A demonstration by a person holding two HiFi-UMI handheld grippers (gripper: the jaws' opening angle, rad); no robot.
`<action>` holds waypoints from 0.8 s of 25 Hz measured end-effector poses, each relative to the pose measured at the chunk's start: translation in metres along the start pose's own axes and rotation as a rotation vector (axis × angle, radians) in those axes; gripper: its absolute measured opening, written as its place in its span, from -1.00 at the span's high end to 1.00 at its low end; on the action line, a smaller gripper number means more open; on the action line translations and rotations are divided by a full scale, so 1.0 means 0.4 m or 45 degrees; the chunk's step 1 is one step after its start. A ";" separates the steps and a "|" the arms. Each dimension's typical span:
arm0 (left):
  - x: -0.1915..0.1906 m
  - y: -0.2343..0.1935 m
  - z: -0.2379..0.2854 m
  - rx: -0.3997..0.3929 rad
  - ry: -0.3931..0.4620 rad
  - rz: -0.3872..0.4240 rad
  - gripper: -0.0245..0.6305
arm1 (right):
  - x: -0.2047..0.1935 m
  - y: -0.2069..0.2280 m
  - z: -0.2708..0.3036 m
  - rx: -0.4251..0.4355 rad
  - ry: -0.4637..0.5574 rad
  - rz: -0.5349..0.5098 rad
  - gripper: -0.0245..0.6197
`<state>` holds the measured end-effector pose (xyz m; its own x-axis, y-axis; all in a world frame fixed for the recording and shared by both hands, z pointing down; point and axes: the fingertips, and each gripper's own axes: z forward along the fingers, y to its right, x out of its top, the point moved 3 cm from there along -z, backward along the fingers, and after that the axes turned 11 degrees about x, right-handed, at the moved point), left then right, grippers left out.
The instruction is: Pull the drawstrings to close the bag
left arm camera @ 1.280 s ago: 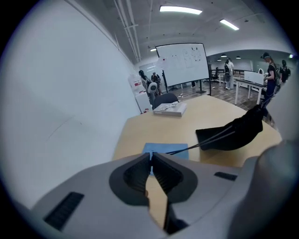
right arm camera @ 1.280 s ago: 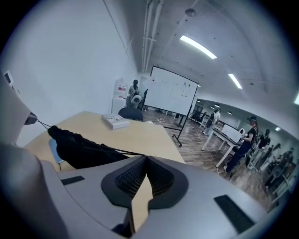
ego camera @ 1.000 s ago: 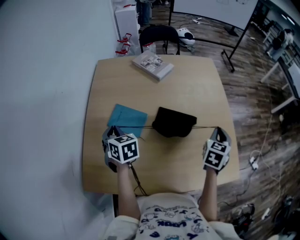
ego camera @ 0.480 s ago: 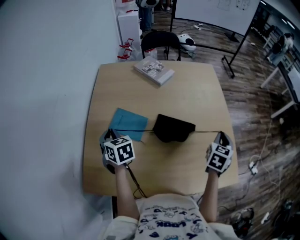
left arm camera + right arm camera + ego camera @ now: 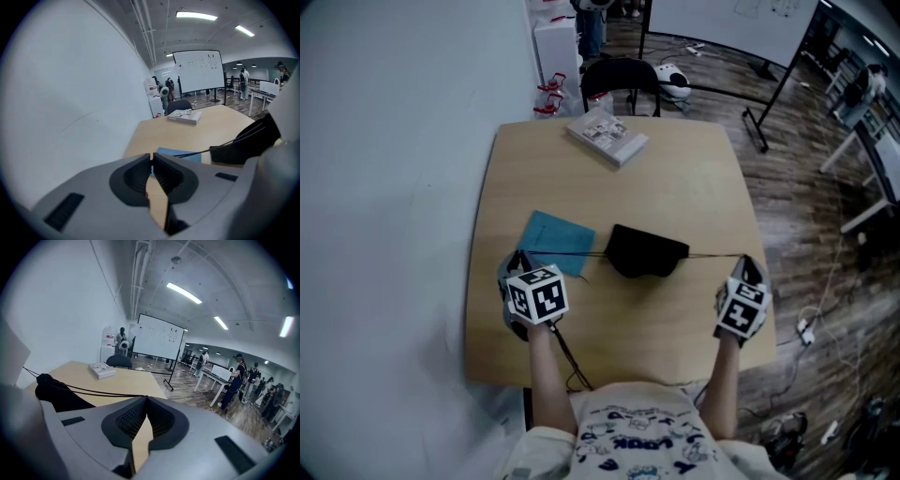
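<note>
Black bag point(image 5: 647, 251), drawstrings point(image 5: 708, 256) taut sideways, blue cloth point(image 5: 555, 241) beside, booklet point(image 5: 607, 134) beyond

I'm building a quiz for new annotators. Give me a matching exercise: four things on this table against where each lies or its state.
1 black bag
2 blue cloth
3 book
4 drawstrings

a near the far edge of the table
b stretched out to both sides
c mid-table
d flat, left of the bag

Pairs: 1-c, 2-d, 3-a, 4-b

Matt black cloth bag point(image 5: 647, 251), thin cord drawstrings point(image 5: 712, 255), smooth pale wooden table point(image 5: 675, 178), ribbed matt plastic jaws
</note>
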<state>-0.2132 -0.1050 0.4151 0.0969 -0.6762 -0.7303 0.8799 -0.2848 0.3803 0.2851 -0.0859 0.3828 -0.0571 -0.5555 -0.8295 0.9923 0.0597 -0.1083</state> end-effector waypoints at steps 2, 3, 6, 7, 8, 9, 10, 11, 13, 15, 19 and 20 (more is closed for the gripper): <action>-0.005 0.004 0.000 -0.018 -0.012 -0.012 0.86 | -0.010 0.002 0.005 0.019 -0.026 0.024 0.90; -0.009 0.005 0.000 -0.024 -0.021 -0.019 0.86 | -0.014 0.000 0.004 0.025 -0.037 0.029 0.90; -0.014 0.008 -0.002 -0.041 -0.026 -0.026 0.86 | -0.028 -0.003 0.001 0.030 -0.063 0.012 0.90; -0.013 0.007 -0.004 -0.047 -0.018 -0.025 0.86 | -0.031 -0.006 0.001 0.035 -0.070 0.002 0.90; -0.010 0.007 -0.006 -0.054 -0.007 -0.023 0.86 | -0.033 -0.009 0.002 0.045 -0.075 -0.004 0.90; -0.007 0.007 -0.008 -0.063 0.003 -0.018 0.86 | -0.035 -0.014 0.002 0.058 -0.080 -0.008 0.90; -0.005 0.011 -0.011 -0.075 0.010 -0.011 0.86 | -0.035 -0.020 0.002 0.074 -0.085 -0.014 0.90; -0.003 0.018 -0.014 -0.089 0.013 -0.002 0.86 | -0.034 -0.026 0.002 0.094 -0.090 -0.022 0.90; 0.002 0.038 -0.022 -0.130 0.018 0.010 0.86 | -0.037 -0.041 0.008 0.148 -0.094 -0.047 0.90; 0.007 0.064 -0.036 -0.197 0.032 0.009 0.86 | -0.041 -0.064 0.017 0.221 -0.098 -0.093 0.89; 0.014 0.141 -0.084 -0.389 0.067 0.038 0.85 | -0.057 -0.162 0.005 0.452 -0.189 -0.162 0.89; 0.013 0.167 -0.099 -0.449 0.073 0.043 0.82 | -0.067 -0.183 0.008 0.505 -0.215 -0.198 0.86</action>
<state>-0.1356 -0.1007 0.4141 0.1459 -0.6390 -0.7552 0.9812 -0.0039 0.1929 0.2144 -0.0778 0.4147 -0.2224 -0.6623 -0.7154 0.9406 -0.3390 0.0214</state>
